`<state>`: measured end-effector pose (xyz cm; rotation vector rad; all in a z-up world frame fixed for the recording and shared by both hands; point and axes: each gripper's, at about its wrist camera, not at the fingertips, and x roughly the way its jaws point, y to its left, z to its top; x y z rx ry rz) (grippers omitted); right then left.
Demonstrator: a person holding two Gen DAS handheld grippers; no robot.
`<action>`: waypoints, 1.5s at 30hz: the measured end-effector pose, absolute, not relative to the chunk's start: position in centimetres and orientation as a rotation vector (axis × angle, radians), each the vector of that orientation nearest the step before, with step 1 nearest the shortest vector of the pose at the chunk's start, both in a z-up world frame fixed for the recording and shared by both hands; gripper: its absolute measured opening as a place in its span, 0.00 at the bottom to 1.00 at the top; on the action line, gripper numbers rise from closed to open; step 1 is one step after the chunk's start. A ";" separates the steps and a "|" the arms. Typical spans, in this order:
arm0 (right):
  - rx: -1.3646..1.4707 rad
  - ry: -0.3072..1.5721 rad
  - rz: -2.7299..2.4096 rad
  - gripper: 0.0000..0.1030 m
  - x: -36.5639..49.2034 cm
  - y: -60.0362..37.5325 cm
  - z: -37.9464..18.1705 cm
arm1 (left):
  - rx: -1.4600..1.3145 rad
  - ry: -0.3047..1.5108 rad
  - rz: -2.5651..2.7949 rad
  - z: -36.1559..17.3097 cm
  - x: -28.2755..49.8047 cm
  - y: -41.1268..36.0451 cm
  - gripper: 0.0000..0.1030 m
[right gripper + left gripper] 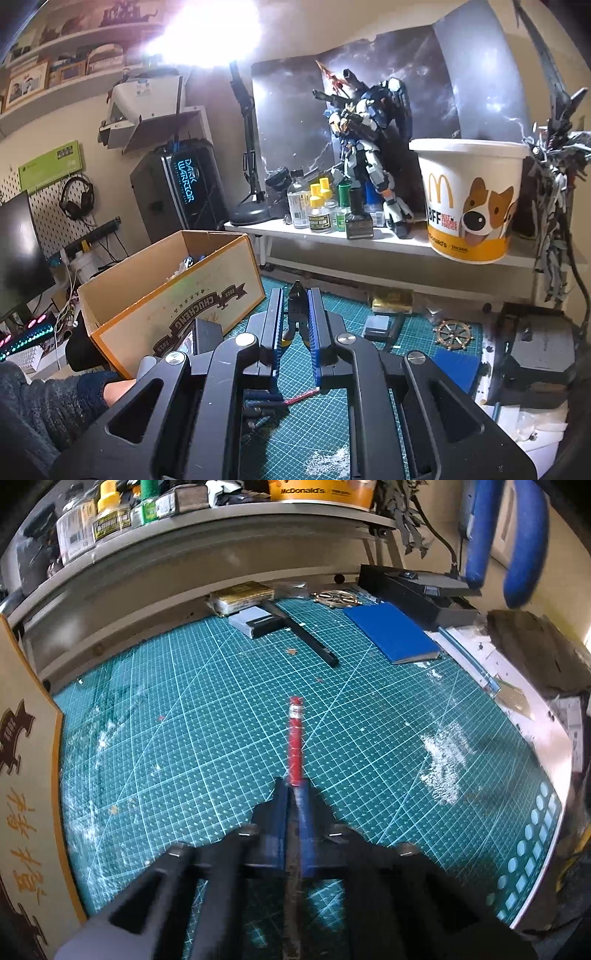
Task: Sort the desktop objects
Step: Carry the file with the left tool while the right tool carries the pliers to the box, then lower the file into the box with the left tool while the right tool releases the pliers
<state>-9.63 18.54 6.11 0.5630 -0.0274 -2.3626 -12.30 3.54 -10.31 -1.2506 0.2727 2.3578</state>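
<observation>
Left tool [295, 790] around red pencil [295, 738]

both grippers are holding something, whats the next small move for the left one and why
Probably swing the left gripper, shut on the red pencil, toward the open brown cardboard box on its left; the pencil is already lifted above the green cutting mat.

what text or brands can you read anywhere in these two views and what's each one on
"McDonald's" on the yellow bucket, printed again low on that bucket in the right wrist view
"BFF" beside the golden arches and a dog drawing on the same bucket
"DARK WARRIOR" lit on the black case
"CHUCHENG" upside down on the cardboard box
Bottle labels on the shelf: too small to read
Box panel characters: too blurred to transcribe
</observation>
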 end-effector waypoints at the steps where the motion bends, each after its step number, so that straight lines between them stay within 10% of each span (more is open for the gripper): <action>1: 0.563 -0.025 -2.366 0.12 -9.6 18.5 6.1 | -1.244 0.271 2.357 -10.3 -12.1 3.6 0.04; 19: 0.460 0.004 -2.420 0.12 -7.2 17.0 9.6 | -0.710 0.119 2.859 5.5 -4.1 -5.2 0.04; 45: 0.301 0.122 -2.139 0.12 -5.7 -1.3 14.5 | -0.592 0.006 3.304 11.5 1.7 -18.0 0.04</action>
